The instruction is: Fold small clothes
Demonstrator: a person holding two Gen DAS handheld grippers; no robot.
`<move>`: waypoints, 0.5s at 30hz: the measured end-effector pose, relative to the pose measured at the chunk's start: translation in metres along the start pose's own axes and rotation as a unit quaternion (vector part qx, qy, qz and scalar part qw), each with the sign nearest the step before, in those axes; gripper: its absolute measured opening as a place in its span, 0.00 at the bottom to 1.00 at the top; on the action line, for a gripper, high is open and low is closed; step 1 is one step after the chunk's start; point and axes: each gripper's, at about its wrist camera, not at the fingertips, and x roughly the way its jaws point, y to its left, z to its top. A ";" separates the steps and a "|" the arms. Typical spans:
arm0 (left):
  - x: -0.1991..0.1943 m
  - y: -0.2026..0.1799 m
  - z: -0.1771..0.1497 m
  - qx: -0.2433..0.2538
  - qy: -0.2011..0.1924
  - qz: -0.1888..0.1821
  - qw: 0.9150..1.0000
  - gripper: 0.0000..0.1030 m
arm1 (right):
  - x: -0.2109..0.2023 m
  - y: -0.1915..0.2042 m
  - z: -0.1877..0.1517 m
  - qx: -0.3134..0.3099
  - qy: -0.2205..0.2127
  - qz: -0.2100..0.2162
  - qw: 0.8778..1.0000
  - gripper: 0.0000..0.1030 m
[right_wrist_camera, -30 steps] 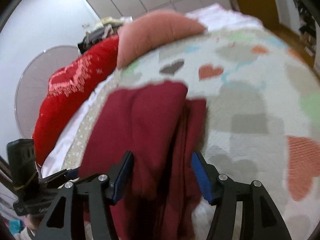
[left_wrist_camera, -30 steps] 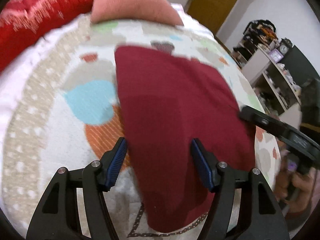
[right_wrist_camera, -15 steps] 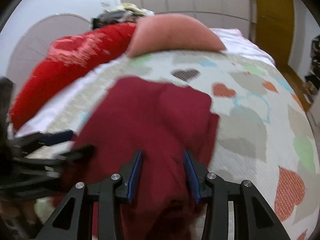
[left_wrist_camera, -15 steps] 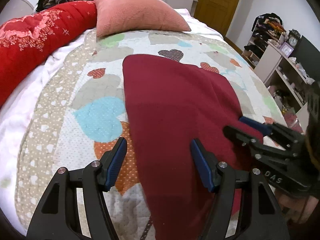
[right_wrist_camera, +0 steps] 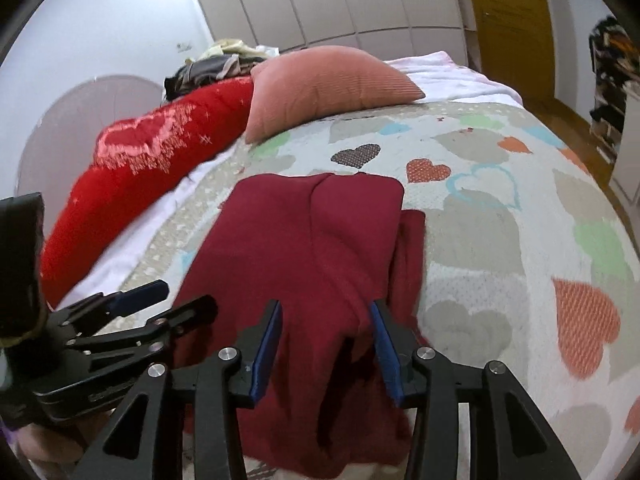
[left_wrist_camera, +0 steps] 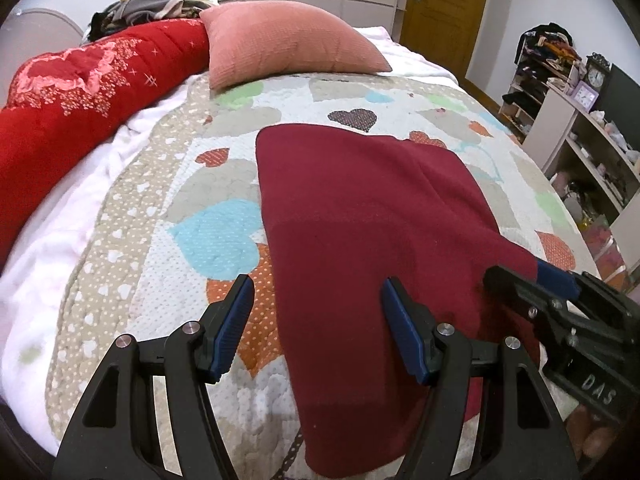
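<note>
One dark red garment (left_wrist_camera: 368,240) lies flat on the bed's heart-patterned quilt (left_wrist_camera: 224,184). The left hand-held gripper (left_wrist_camera: 316,328) hovers wide open over its near left edge, holding nothing. The right hand-held gripper (right_wrist_camera: 326,354) straddles its near right fold, open, gripping nothing. One pink pillow (left_wrist_camera: 288,44) sits beyond.

From my feed: maroon garment (left_wrist_camera: 360,216) — matt, soft knit cloth. Quilt (left_wrist_camera: 216,236) under it is stitched cotton, dotted texture. Pink cushion (left_wrist_camera: 288,44) looks ribbed fabric. Left gripper (left_wrist_camera: 316,320) — matt black plastic, blue rubbery pads (left_wrist_camera: 234,322), shiny metal screws. Door (left_wrist_camera: 448,4) is varnished wood.
</note>
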 end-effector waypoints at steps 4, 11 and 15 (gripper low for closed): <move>-0.010 -0.002 -0.004 0.003 -0.012 0.011 1.000 0.65 | -0.007 0.010 -0.004 -0.017 -0.003 -0.025 1.000 0.46; -0.027 0.001 -0.009 0.002 -0.034 0.022 0.999 0.65 | -0.020 0.019 -0.006 -0.014 -0.017 -0.039 0.999 0.48; -0.035 0.004 -0.010 -0.003 -0.042 0.022 0.999 0.65 | -0.023 0.024 -0.007 -0.019 -0.018 -0.044 0.999 0.48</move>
